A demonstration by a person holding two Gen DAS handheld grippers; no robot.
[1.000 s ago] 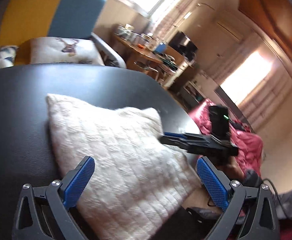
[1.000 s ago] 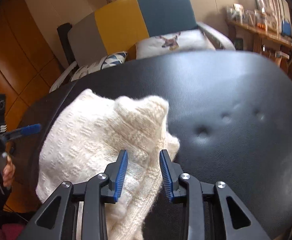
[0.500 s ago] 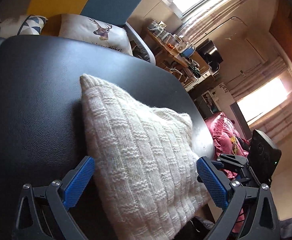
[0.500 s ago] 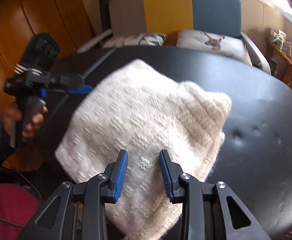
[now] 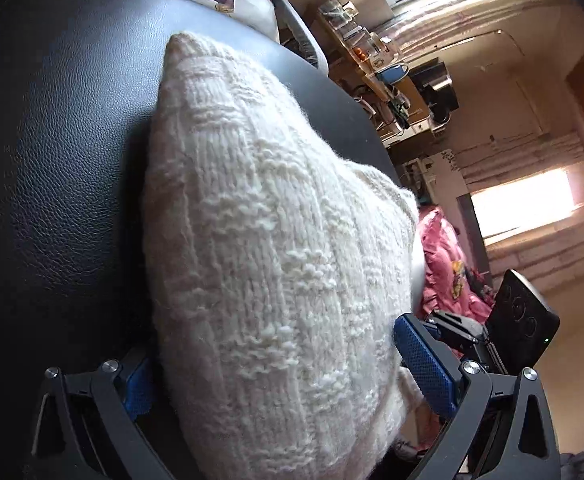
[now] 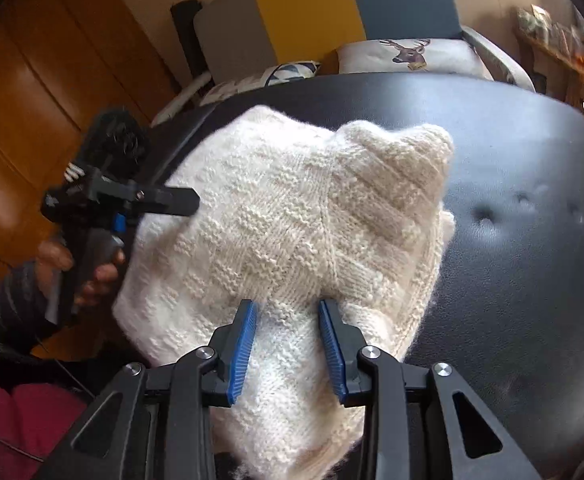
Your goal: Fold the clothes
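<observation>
Wool: your cream knitted sweater [image 6: 292, 232] lies folded and bumpy on the near left of the black leather top [image 6: 531, 200].
Change: your left gripper [image 5: 276, 376] came down over its edge, so a fold or tidy-up comes next.
Left jaws: spread wide around the knit, not pinching.
Right jaws: right gripper [image 6: 288, 344] half closed; squeezing wool? Cannot tell.

Deer cushion [image 6: 407, 56] behind black leather seat [image 6: 531, 240]

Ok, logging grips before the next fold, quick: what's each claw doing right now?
Left claw: open wide, straddling the white knit sweater, pads not pressing it.
Right claw: partly closed, sweater between its pads; whether it grips cannot be told.
</observation>
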